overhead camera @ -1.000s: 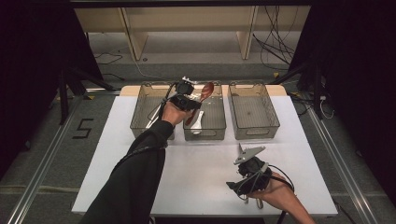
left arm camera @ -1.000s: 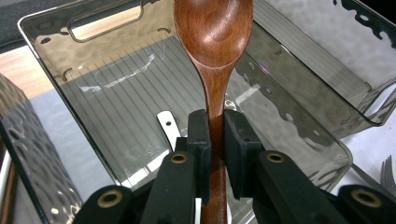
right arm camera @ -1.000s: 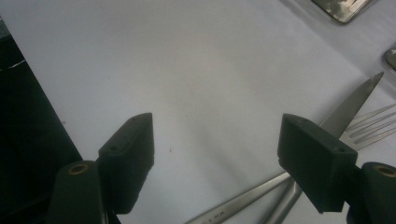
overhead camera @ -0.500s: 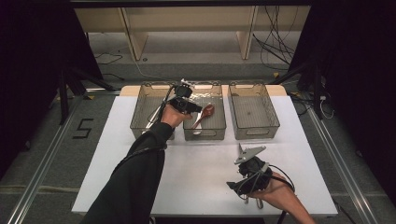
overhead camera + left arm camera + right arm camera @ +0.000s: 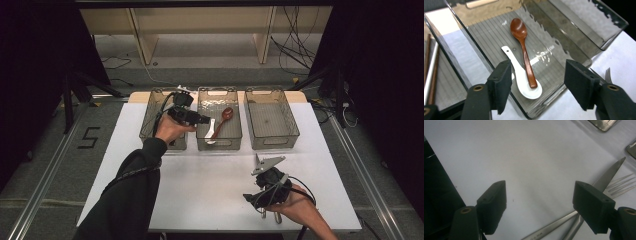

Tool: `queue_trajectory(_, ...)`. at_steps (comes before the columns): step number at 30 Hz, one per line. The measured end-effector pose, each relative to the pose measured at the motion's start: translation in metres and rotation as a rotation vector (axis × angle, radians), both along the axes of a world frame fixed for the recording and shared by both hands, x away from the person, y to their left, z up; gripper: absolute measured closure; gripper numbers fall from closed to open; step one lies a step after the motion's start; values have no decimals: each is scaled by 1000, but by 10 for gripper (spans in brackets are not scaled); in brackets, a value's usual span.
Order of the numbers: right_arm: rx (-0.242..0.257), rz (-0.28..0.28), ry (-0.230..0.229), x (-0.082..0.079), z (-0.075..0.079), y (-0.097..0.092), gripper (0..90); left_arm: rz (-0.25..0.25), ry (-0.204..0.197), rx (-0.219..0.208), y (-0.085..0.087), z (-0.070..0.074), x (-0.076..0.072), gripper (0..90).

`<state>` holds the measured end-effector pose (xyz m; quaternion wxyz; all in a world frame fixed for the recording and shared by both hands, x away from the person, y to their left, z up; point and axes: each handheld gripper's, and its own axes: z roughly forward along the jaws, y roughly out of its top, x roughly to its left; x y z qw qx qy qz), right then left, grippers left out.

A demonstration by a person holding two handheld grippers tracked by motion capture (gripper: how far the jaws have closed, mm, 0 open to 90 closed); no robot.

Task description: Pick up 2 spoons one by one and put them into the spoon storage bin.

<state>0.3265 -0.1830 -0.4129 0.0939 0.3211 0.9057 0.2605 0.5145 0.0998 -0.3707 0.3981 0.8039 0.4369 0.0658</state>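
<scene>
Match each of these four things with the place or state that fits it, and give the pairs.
1. brown wooden spoon
2. white ceramic spoon
3. silver metal knife
4. left hand-held gripper

a. on the white table
b. jaws apart, nothing between them
c. on top of the other spoon
d. underneath, in the middle clear plastic bin

Pairs: 1-c, 2-d, 3-a, 4-b

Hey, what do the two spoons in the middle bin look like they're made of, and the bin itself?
Brown spoon: likely wood, smooth reddish-brown with a soft sheen. White spoon: probably glazed ceramic, though plastic is possible; glossy and uniformly white. Middle bin: seemingly clear smoky plastic, see-through with a ribbed floor.
</scene>
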Motion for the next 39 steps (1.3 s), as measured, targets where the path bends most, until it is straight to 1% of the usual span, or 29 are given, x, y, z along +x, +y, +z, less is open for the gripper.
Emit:
queue_trajectory(1, -2, -4, 5, 0, 0, 0, 281, 1, 3, -3, 2, -1, -3, 346)
queue_trajectory(5, -3, -3, -1, 0, 0, 0, 281, -34, 4, -8, 8, -4, -18, 291)
queue_trajectory(7, -2, -7, 0, 0, 0, -1, 281, -48, -2, -34, 13, -4, -27, 274)
queue_trajectory(9, -3, -10, -1, 0, 0, -1, 281, -53, -10, -46, 19, -4, -34, 266)
queue_trajectory(12, -7, -11, 1, 1, -1, -1, 280, -55, -15, -39, 25, -7, -41, 259)
queue_trajectory(16, -9, -15, -1, 1, 0, -1, 281, -59, -13, -42, 32, -11, -50, 251)
queue_trajectory(19, -8, -21, 1, 1, 0, -2, 281, -63, -20, -43, 36, -13, -57, 242)
queue_trajectory(23, -8, -22, 0, 1, 0, -2, 281, -74, -41, -20, 41, -14, -68, 237)
queue_trajectory(25, -8, -23, -2, 1, 0, -3, 281, -65, -46, -30, 45, -14, -74, 234)
queue_trajectory(27, -10, -25, 1, 1, 0, -3, 281, -61, -53, -28, 49, -14, -81, 230)
queue_trajectory(30, -12, -25, 0, 1, 0, -4, 281, -73, -67, -12, 53, -12, -91, 208)
queue_trajectory(33, -14, -33, 1, 2, -1, -4, 281, -78, -80, -26, 57, -11, -101, 203)
queue_trajectory(34, -15, -33, 1, 2, -1, -4, 281, -88, -84, -24, 58, -11, -105, 201)
queue_trajectory(35, -15, -34, 1, 2, 0, -4, 282, -87, -94, -27, 59, -11, -108, 200)
queue_trajectory(39, -14, -34, 1, 2, 0, -4, 282, -93, -107, -29, 62, -12, -120, 197)
